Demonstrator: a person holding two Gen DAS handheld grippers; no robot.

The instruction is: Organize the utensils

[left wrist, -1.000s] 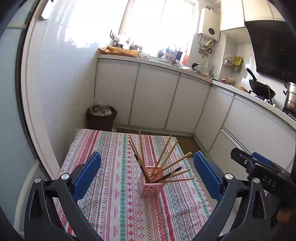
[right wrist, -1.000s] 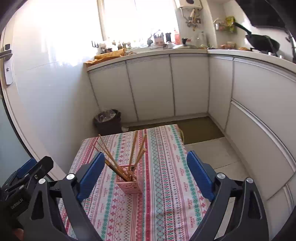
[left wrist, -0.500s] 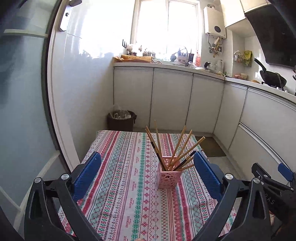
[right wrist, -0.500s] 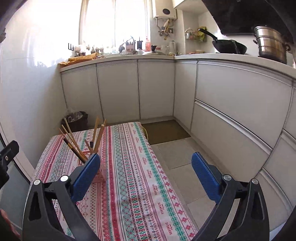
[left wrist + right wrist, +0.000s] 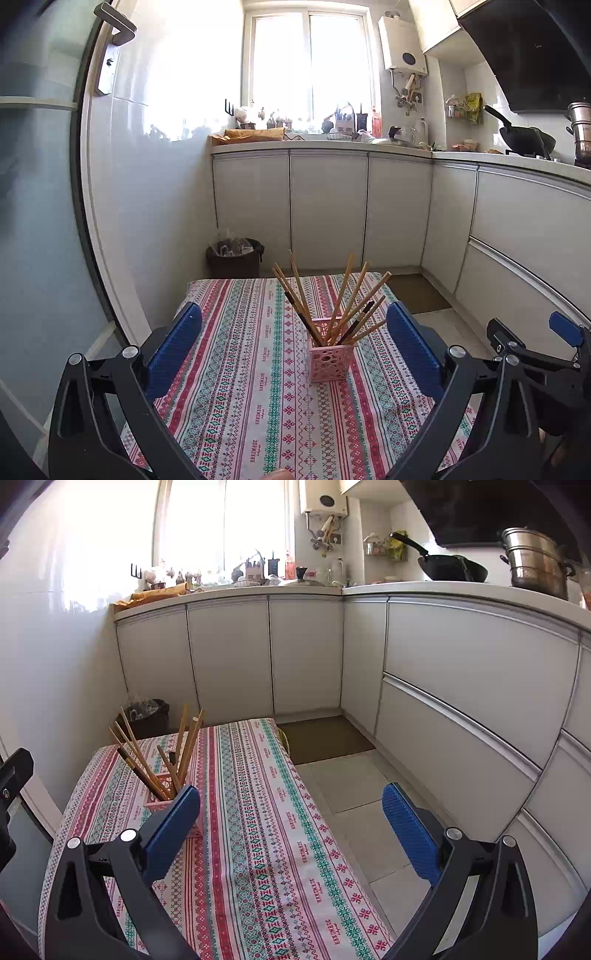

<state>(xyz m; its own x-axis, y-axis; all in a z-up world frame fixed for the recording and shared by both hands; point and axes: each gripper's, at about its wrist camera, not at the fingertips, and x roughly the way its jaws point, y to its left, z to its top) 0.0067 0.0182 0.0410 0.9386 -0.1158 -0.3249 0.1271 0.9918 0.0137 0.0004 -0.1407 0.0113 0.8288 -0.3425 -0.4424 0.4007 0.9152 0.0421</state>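
A small pink perforated holder point(image 5: 331, 362) is seen standing upright on a worktop point(image 5: 236, 387) covered with a cloth striped in red, green and white. The holder is placed about midway along the worktop, between the near and far ends. A bundle of chopsticks point(image 5: 332, 306) is held in it, tips down and handles up. Their long axes are fanned outward: some are tilted up and to the left, others up and to the right, with a few leaning low toward the right. Most are pale wooden sticks; at least two are dark brown or black.

The left tool point(image 5: 293, 343) is held above the near end of the worktop, its blue-padded fingers spread wide and nothing gripped. The holder is framed between the two pads, farther off and apart from both.

The right tool point(image 5: 291, 821) is also spread wide and nothing is gripped. In its view, the holder point(image 5: 162, 794) is seen at the left, partly hidden behind the left blue pad, with the chopsticks point(image 5: 162, 753) rising above it.

A dark waste bin point(image 5: 236, 254) is seen on the floor beyond the far end of the worktop, against white cabinets.
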